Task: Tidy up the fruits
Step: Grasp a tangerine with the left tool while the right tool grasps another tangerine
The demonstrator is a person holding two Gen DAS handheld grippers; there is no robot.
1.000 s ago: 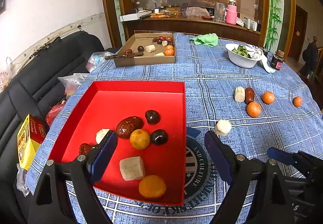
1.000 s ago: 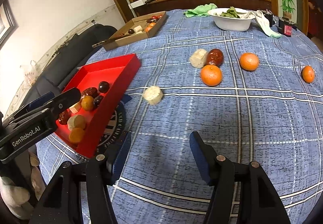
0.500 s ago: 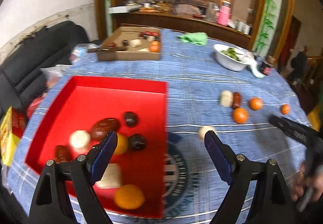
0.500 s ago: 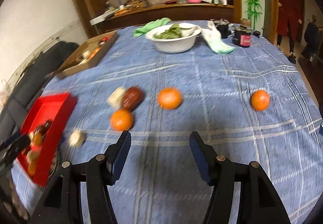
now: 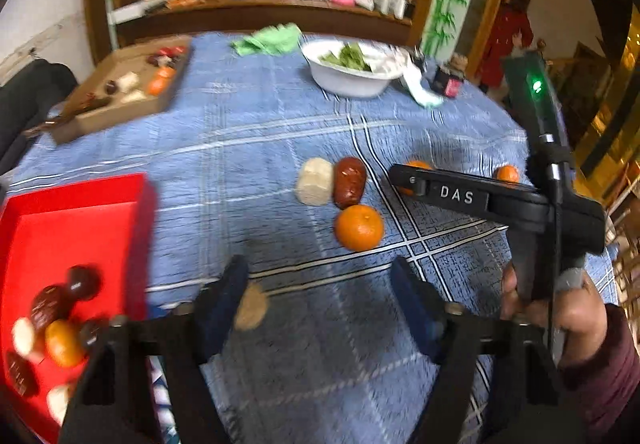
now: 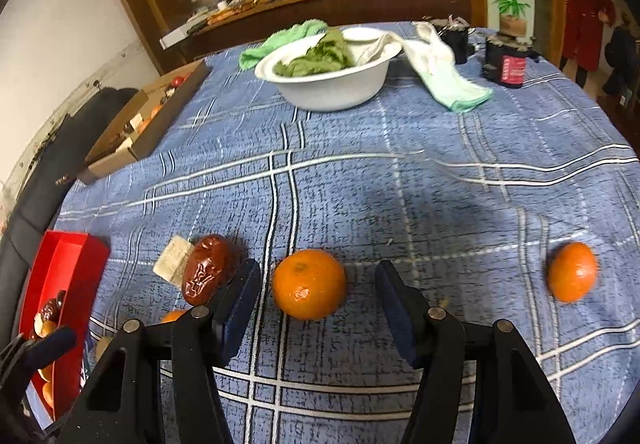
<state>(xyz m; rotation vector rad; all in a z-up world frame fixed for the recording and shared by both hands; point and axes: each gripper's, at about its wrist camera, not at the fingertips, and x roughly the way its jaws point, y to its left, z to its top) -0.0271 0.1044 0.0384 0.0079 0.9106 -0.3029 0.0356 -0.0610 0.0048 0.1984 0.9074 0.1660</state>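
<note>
On the bench: a blue plaid cloth [image 6: 440, 184] is covering it.
Right gripper [image 6: 316, 296]: its fingers are standing wide, bracketing a round, glossy orange [image 6: 309, 283] without touching it.
Beside that orange: a wrinkled brown date [image 6: 208, 274] is lying against a pale cut chunk [image 6: 172, 266].
Toward the bench's right edge: a second orange [image 6: 573, 271] is sitting well apart.
Left gripper [image 5: 320, 300]: its fingers are spread wide over bare cloth, holding nothing; a blurred pale piece [image 5: 251, 306] is showing just beside the left finger.
Red tray [image 5: 80, 212]: sitting near the bench's left edge, holding dates, orange fruits and pale pieces.
Far side: a white bowl [image 6: 332, 84] is holding greens.
</note>
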